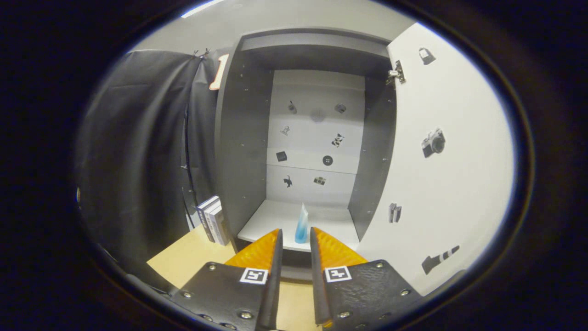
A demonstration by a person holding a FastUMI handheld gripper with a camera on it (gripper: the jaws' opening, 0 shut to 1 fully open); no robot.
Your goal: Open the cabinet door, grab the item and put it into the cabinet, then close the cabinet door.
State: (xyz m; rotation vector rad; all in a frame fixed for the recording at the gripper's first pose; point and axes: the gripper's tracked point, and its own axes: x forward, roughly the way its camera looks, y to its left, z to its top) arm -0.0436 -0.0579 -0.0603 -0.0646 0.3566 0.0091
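Gripper view, low centre — gripper (296, 236) fingers narrowly parted, empty; upright translucent blue tube (302, 225) stands just ahead on the open cabinet's white shelf (271, 220).

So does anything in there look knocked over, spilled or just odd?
Nothing stands out. The blue bottle stands upright on the cabinet floor, just beyond the gripper, whose jaws are apart and touch nothing. The cabinet door hangs open, and the books beside the cabinet stand neatly.
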